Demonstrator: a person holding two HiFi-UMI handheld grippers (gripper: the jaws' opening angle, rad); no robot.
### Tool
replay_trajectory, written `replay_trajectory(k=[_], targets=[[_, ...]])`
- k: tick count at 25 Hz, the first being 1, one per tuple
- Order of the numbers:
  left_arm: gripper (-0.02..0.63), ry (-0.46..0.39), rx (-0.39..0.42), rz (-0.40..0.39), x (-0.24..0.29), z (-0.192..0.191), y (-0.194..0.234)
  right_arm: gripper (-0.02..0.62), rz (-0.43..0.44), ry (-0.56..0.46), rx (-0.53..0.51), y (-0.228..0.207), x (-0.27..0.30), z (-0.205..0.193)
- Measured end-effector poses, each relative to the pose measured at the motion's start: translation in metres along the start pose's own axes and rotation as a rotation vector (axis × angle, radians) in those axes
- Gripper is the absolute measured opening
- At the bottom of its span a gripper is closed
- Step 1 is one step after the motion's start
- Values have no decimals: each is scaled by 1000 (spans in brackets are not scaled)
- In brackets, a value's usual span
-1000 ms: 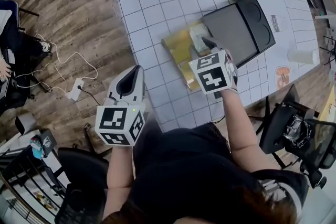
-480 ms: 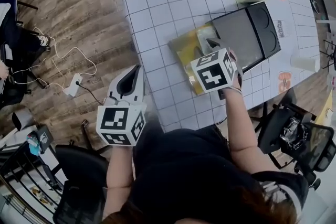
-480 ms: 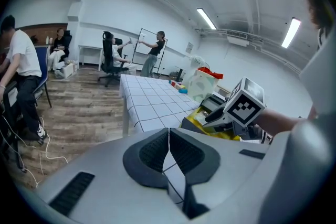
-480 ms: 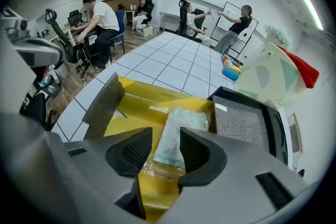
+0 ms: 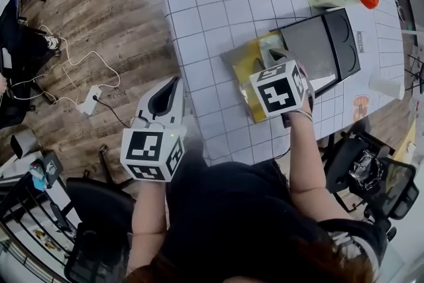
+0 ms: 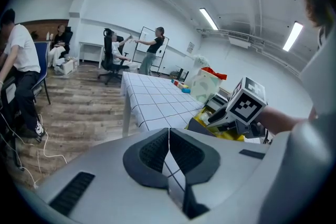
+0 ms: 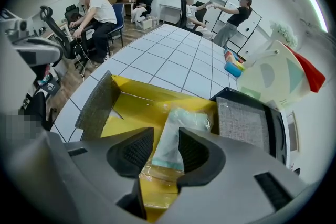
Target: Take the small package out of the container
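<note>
Right gripper (image 7: 165,135) hangs over the yellow container (image 7: 131,107) on the table (image 5: 212,3). Its jaws have just been closing around the small package (image 7: 182,118) lying inside, not squeezing it yet. Left gripper (image 6: 169,139) is clenched on nothing, off the table's edge.

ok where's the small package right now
Right gripper view, centre: the small package lies in the yellow container, at its end by the black tray, between the right tongs, whose jaws have just been closing.
</note>
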State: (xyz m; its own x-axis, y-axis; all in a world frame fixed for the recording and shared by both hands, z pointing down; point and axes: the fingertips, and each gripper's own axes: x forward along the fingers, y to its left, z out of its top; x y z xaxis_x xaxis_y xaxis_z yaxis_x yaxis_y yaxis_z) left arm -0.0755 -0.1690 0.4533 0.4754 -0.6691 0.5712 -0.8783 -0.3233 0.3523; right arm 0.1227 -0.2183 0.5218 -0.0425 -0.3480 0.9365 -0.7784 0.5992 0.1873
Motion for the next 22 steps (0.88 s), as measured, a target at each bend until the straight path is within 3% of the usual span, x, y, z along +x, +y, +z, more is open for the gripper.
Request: replay_trajectory(k=[6,16,22], targets=[[28,6,-2,-15,2,-2,-1,100,47,32,13,8,2,0],[28,7,-5,-20,0,-2,-2,89,66,18,33,9,3,-1],[28,2,4,-17,-8,-3,-7,42,63,2,20,12,1,-1]])
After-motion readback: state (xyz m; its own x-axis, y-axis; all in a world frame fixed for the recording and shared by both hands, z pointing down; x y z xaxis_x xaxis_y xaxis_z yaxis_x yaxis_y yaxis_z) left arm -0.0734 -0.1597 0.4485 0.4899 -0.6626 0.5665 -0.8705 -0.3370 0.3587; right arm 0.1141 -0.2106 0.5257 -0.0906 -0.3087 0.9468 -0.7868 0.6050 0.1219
